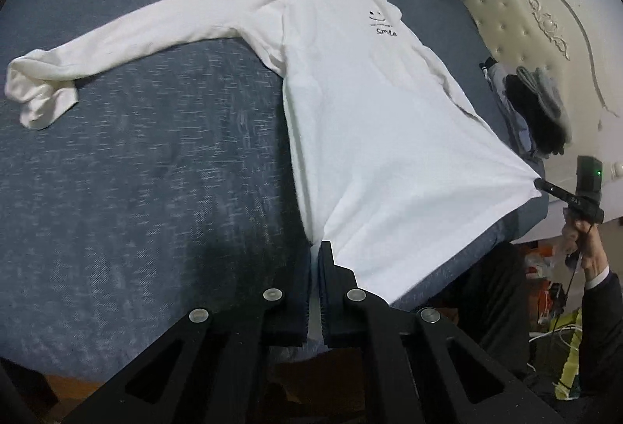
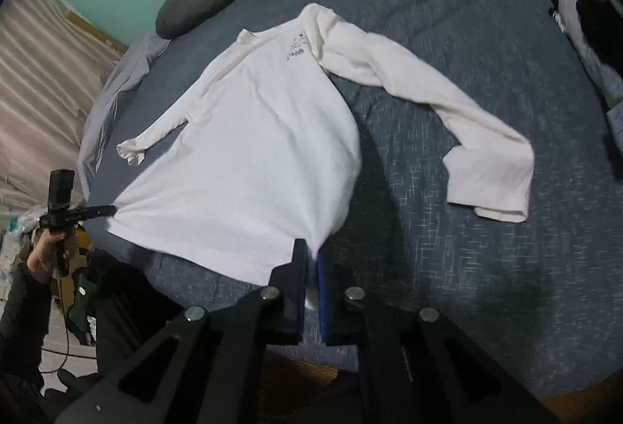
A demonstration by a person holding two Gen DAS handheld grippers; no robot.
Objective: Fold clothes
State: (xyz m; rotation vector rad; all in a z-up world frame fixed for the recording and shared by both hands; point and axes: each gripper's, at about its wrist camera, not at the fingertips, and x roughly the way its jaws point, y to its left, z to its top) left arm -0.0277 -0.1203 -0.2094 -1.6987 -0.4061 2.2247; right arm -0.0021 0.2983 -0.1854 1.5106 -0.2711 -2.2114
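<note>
While the left gripper [image 1: 315, 256] and right gripper [image 2: 311, 256] are each clenching a near hem corner, the white long-sleeved cotton shirt [image 1: 350, 104] is lying with its long axis running away toward the far collar.

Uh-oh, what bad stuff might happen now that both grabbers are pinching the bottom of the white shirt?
1. The left gripper and right gripper each pinch only a small bit of the white long-sleeved shirt's hem, so a corner might slip out.
2. One long white sleeve lies stretched out across the blue bedspread; it may drag and bunch up during a fold.
3. The hem hangs beyond the bed's edge, so a dropped corner could slide off.
</note>
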